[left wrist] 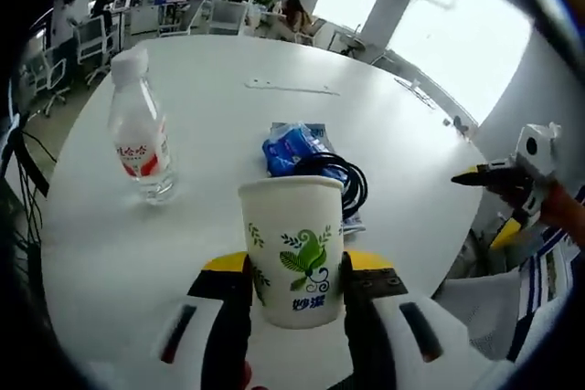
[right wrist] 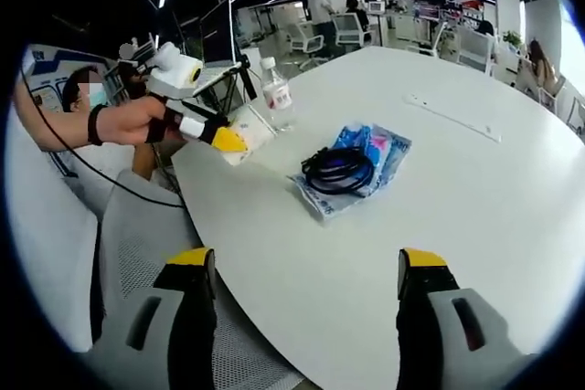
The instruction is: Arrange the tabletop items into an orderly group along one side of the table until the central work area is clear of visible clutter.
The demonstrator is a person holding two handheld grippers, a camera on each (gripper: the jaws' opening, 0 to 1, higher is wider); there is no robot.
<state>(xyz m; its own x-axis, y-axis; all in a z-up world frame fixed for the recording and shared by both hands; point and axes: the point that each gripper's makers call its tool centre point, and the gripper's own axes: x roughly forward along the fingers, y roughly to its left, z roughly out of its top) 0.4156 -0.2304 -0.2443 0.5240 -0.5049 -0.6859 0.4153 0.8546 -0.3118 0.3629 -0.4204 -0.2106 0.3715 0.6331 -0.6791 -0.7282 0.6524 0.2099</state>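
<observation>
Gripping a paper cup (left wrist: 294, 248) between its two jaws, my left hand-held gripper (left wrist: 294, 303) has the black pads pressed against the cup's lower sides. The cup is white with a green leaf print and stands upright, just above the near edge of the white counter (left wrist: 219, 143); I cannot see into it from this angle. My right hand-held gripper (right wrist: 306, 285) is spread wide with nothing between its jaws, hanging over the counter's edge.

Just behind the cup in the left gripper view lies a coiled black cable (left wrist: 340, 175), resting on a flat blue packet (left wrist: 294, 148). To their left, apart from them, a clear water bottle (left wrist: 139, 130) with a red-and-white label and a white cap stands upright; how much it holds I cannot tell.

In the right gripper view the cable (right wrist: 338, 169) sits on the packet (right wrist: 370, 154) near mid-counter, and the bottle (right wrist: 276, 91) stands near the far edge beside the cup (right wrist: 249, 131) held in my left hand-held gripper (right wrist: 233, 139).
</observation>
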